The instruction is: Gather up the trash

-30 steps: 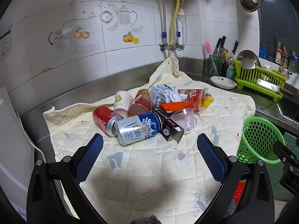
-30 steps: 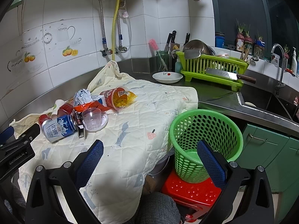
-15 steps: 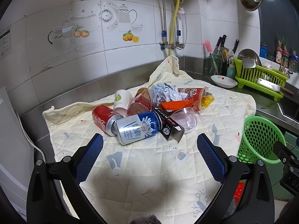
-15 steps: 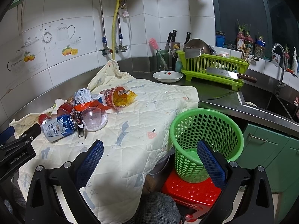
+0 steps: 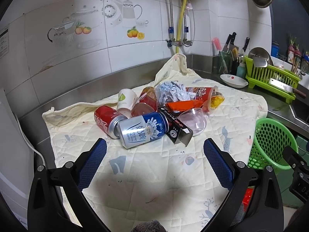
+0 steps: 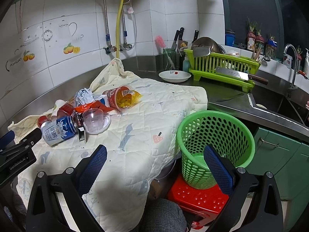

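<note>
A heap of trash lies on a pale quilted cloth point(image 5: 146, 174): a blue-and-silver can point(image 5: 142, 132), a red cola can point(image 5: 105, 118), a paper cup point(image 5: 124, 99), crumpled paper point(image 5: 171, 91), an orange wrapper point(image 5: 183, 104), a black carton point(image 5: 174, 126), a clear plastic cup point(image 5: 194, 118) and a red snack cup point(image 5: 208, 97). A green mesh basket point(image 6: 214, 141) stands on a red stool point(image 6: 195, 197) off the cloth's right edge. My left gripper point(image 5: 154, 150) is open, just short of the blue can. My right gripper point(image 6: 154, 154) is open, between cloth and basket.
A steel counter runs along the tiled wall. At the back right are a white dish point(image 6: 174, 76), a green dish rack point(image 6: 222, 67) with a cleaver point(image 6: 237, 74), a knife jar point(image 6: 170, 58) and a sink with tap point(image 6: 289, 61). Green cabinets point(image 6: 280, 154) stand below.
The left gripper has crept slightly toward the trash heap. The right view is nearly unchanged. Both grippers stay open.
</note>
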Available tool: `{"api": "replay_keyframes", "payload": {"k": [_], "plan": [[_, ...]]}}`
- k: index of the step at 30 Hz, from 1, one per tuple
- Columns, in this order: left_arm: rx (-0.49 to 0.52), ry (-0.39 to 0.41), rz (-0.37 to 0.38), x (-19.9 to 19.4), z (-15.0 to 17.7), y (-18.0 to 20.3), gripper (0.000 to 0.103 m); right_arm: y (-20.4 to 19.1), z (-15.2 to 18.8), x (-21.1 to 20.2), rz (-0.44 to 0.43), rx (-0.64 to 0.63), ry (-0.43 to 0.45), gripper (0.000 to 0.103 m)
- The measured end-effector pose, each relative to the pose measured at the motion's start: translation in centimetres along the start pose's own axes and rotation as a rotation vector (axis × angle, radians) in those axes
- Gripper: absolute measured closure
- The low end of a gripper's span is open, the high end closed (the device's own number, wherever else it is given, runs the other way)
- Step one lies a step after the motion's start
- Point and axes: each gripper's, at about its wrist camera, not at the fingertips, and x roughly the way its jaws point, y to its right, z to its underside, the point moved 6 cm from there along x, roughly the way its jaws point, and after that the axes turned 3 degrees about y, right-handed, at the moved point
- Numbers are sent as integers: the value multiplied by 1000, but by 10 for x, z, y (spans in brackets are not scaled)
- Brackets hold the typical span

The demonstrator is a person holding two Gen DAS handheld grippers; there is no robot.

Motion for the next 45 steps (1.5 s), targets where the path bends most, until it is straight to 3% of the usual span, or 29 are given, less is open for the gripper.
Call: {"api": "replay_keyframes", "payload": {"k": [21,36,45], "plan": [[-24,-107,-8,38,-4,-13,5,-18,-10,41,-63,-75,-53,6],[-75,-143,-139,69,-25,-86,5,-71,-23,92,-261,-170,-145,6],[-10,-162,-97,82,-28,-102,5,-113,-40,126,-358,-228,-194,7]]}}
